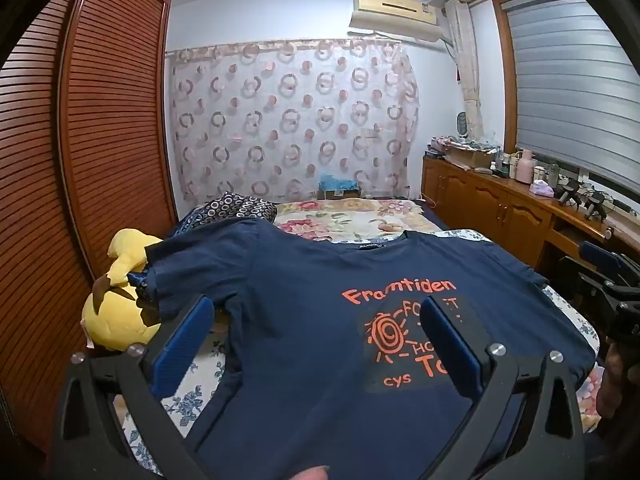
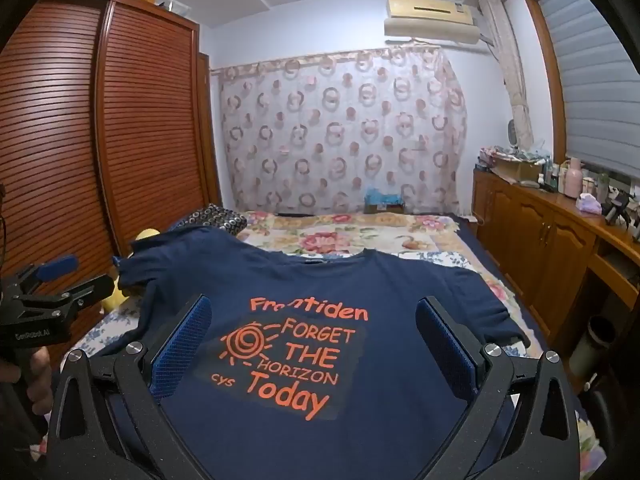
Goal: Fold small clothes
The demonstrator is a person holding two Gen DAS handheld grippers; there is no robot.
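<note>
A navy T-shirt (image 1: 320, 312) with orange print lies spread flat, front up, on the bed, collar at the far end. It also shows in the right wrist view (image 2: 320, 360). My left gripper (image 1: 316, 340) is open and hovers over the shirt's left half, holding nothing. My right gripper (image 2: 312, 344) is open and hovers over the printed chest, holding nothing. The right gripper shows at the right edge of the left wrist view (image 1: 600, 280). The left gripper shows at the left edge of the right wrist view (image 2: 56, 284).
A yellow plush toy (image 1: 120, 304) lies by the shirt's left sleeve. A floral quilt (image 1: 352, 216) and a dark patterned pillow (image 1: 240, 206) lie beyond the collar. A louvred wardrobe (image 1: 100, 140) stands left. A wooden cabinet (image 1: 500, 208) with clutter runs along the right.
</note>
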